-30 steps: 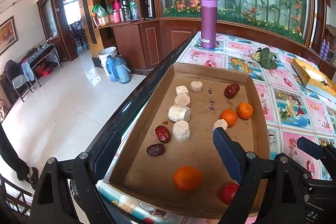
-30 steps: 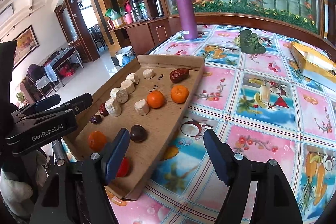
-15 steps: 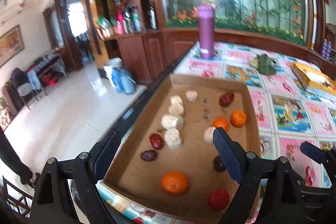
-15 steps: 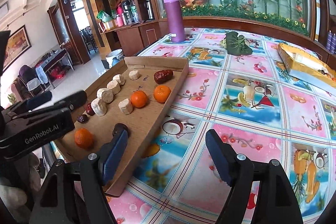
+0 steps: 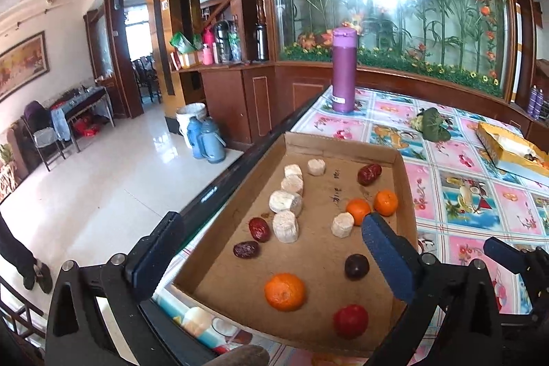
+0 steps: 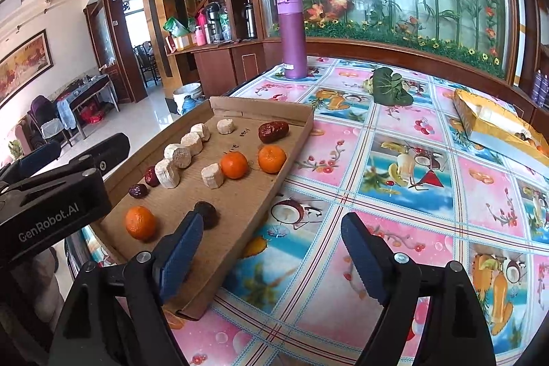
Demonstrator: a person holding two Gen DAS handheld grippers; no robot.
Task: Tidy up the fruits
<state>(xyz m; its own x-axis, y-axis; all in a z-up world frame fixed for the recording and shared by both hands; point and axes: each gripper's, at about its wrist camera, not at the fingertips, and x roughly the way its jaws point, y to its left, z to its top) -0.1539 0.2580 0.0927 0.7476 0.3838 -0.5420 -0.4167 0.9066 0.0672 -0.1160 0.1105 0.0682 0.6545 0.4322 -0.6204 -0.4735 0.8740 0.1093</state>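
A shallow cardboard tray (image 5: pixel 399 174) (image 6: pixel 295 143) lies at the table's left edge. It holds three oranges, one near the front (image 5: pixel 284 291) (image 6: pixel 140 222) and two side by side further back (image 5: pixel 358 210) (image 6: pixel 234 164). It also holds red dates (image 5: pixel 369 174) (image 6: pixel 273 131), several pale cylindrical pieces (image 5: pixel 285 202) (image 6: pixel 177 156), a dark plum (image 5: pixel 357 266) (image 6: pixel 207 214) and a red fruit (image 5: pixel 350 320). My left gripper (image 5: pixel 271 263) is open and empty above the tray's near end. My right gripper (image 6: pixel 271 259) is open and empty above the tray's right rim and the tablecloth.
A purple flask (image 5: pixel 344 69) (image 6: pixel 292 36) stands at the table's far edge. A green leafy thing (image 6: pixel 391 86) and a yellow box (image 6: pixel 494 122) lie at the back right. The floor drops away left of the table (image 5: pixel 103 194).
Both grippers have drawn back and risen, so more of the tray shows. The dark plum and the red fruit now show in the left wrist view. Nothing was picked up.
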